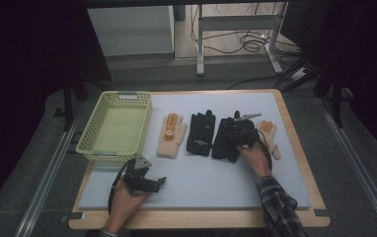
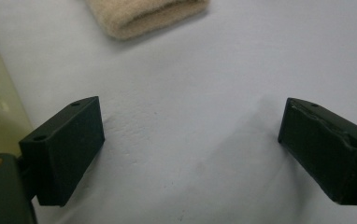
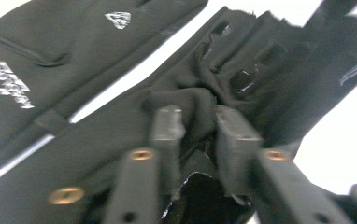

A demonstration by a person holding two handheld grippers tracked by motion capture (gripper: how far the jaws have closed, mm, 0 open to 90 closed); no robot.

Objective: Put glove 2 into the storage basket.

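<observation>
Dark floor and cables ring the table (image 1: 295, 148), whose pale grey mat carries everything in play. Biggest piece out there: the yellow-green basket (image 1: 85, 140), just beyond the left hand-held gripper (image 1: 159, 181) and a touch to its outer side. That left hand-held gripper lies low on the mat with its jaws spread wide, bare mat between them, nothing held. Ahead of it lies a tan glove (image 1: 170, 135), whose cuff (image 2: 144, 16) peeks in at the top of the left gripper view. Next along, a flat black glove (image 1: 201, 133) lies beside the one being worked, close on the right hand-held gripper's inner side. And there is the action: the right hand-held gripper (image 3: 199, 122) is down on the second black glove (image 3: 260, 84), jaws drawn close with a fold of its dark fabric bunched and pinched between the pads. Past it, a second tan glove (image 1: 271, 136) lies on its outer side.
</observation>
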